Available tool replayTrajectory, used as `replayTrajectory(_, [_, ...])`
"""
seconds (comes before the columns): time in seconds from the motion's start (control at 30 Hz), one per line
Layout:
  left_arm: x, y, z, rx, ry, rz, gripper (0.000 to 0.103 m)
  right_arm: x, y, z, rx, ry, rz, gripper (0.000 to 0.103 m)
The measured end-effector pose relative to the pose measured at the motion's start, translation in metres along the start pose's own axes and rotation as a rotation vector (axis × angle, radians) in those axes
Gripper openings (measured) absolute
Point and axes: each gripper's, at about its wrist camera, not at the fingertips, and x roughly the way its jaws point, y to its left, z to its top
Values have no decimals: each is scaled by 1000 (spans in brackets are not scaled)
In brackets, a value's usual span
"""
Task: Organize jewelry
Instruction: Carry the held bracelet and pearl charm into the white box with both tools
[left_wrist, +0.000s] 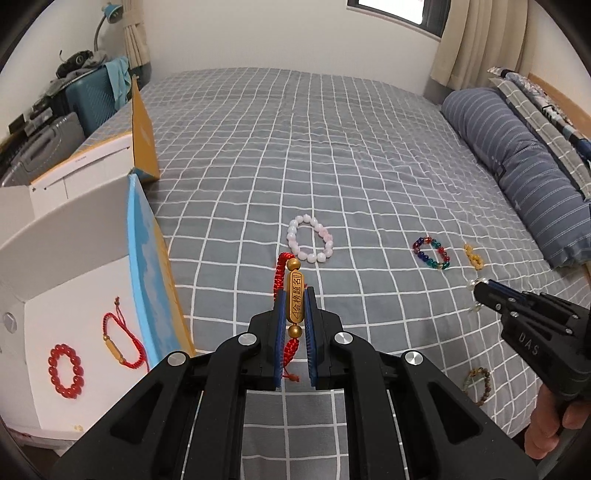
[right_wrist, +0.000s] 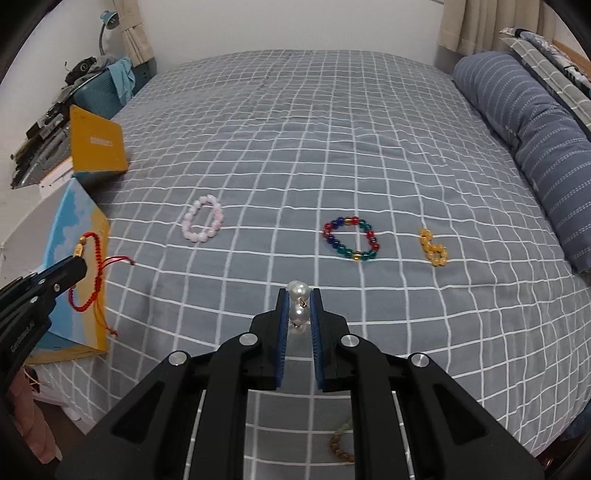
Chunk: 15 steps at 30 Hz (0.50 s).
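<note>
My left gripper (left_wrist: 294, 295) is shut on a red cord bracelet with a gold bar charm (left_wrist: 294, 300), held above the bed; it also shows in the right wrist view (right_wrist: 86, 273). My right gripper (right_wrist: 299, 295) is shut on a pearl bracelet (right_wrist: 298, 308), also seen in the left wrist view (left_wrist: 476, 284). On the grey checked bedspread (right_wrist: 295, 147) lie a pink bead bracelet (right_wrist: 203, 218), a multicoloured bead bracelet (right_wrist: 351, 239), a yellow bead bracelet (right_wrist: 433, 247) and a brown bead bracelet (right_wrist: 341, 446). The open white box (left_wrist: 92, 280) at left holds a red bead bracelet (left_wrist: 65, 370) and another red cord bracelet (left_wrist: 122, 341).
A second open box with a yellow lid (left_wrist: 142, 133) stands behind the white box. Suitcases (left_wrist: 88, 96) and clutter sit beyond the bed's left side. A striped blue pillow (left_wrist: 517, 162) lies along the right. A window and curtains (left_wrist: 461, 40) are at the back.
</note>
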Motion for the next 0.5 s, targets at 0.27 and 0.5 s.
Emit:
replayTrajectory(0.27, [-18,11,7,12,-32,20,9,-15,19,10,-14,-31,7,11])
replayTrajectory(0.5, [-33,30,10,-12,-46,31,9,-23,39,18,-41,-44,13,11])
